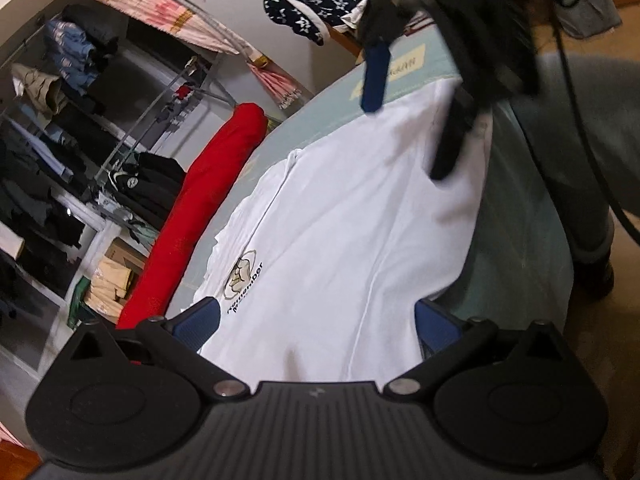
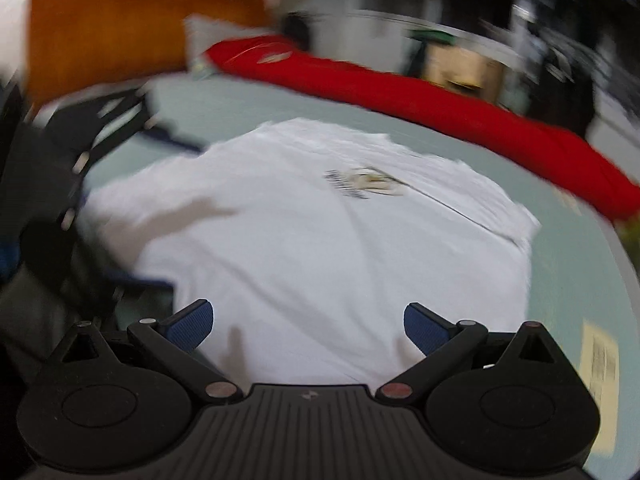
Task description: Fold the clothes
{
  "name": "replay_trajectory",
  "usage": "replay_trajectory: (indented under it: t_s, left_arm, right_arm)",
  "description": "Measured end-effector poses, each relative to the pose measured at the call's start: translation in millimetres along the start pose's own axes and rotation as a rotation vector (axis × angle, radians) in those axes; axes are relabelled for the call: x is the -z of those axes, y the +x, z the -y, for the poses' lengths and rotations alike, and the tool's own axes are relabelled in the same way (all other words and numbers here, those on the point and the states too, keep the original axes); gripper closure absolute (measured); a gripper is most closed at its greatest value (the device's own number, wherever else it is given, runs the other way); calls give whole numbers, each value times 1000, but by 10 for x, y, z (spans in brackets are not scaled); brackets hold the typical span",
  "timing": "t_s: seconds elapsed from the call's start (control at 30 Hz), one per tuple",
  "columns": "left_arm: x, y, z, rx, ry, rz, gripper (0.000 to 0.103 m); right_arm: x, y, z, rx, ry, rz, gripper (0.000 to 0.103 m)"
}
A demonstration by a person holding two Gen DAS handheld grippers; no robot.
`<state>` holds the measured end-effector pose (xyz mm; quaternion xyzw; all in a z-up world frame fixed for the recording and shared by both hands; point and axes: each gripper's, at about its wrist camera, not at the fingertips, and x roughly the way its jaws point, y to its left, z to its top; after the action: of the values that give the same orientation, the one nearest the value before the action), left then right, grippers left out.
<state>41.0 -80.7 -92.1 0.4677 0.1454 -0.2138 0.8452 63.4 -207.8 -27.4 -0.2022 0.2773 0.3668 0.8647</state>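
- Far left, left wrist view: open clothes rack [image 1: 60, 128] packed with dark and denim garments, well apart from the work surface.
- Red rolled cloth [image 1: 200, 216] lies along the far edge of the pale green table [image 1: 516, 276], just beside the shirt's sleeve side; a narrow strip of bare table between them.
- White T-shirt [image 1: 340, 220] lies flat on the table, partly folded, small logo print [image 1: 244, 276] facing up. Its near hem hangs toward the table's rounded edge.
- Left gripper [image 1: 316, 320]: tongs spread wide, nothing between them, poised over the shirt's lower part.
- Right gripper [image 1: 408, 108], seen from the left wrist camera, is above the shirt's far end, fingers spread; its own view [image 2: 308, 326] confirms wide tongs, empty, over white fabric. That view is motion-blurred.
- Right side: bare green table [image 2: 568, 272] past the shirt's edge, with a yellow label [image 2: 600, 376] near the rim.
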Motion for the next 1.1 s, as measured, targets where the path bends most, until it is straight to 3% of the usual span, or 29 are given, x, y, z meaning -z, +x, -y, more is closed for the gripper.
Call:
replay_trajectory:
  t_s: [0.13, 0.27, 0.47, 0.57, 0.67, 0.83, 1.1]
  left_arm:
    - [-4, -27, -63, 1, -39, 0, 0]
    - [10, -80, -106, -6, -76, -6, 0]
    - [15, -161, -119, 17, -90, 19, 1]
    - [12, -165, -36, 49, -73, 35, 1]
    - [47, -78, 107, 42, -19, 23, 1]
    - [157, 85, 272, -65, 108, -14, 1]
    - [89, -38, -63, -96, -55, 24, 0]
  right_arm:
    - [-20, 283, -294, 0, -181, -74, 0]
    - [-11, 532, -520, 53, -279, -112, 0]
    - [-30, 568, -683, 232, -374, -24, 0]
    - [-74, 482, -649, 277, -363, 35, 0]
    - [-102, 416, -630, 287, -362, 56, 0]
    - [-94, 324, -673, 283, -370, 59, 0]
    - [-6, 447, -765, 184, -400, 11, 0]
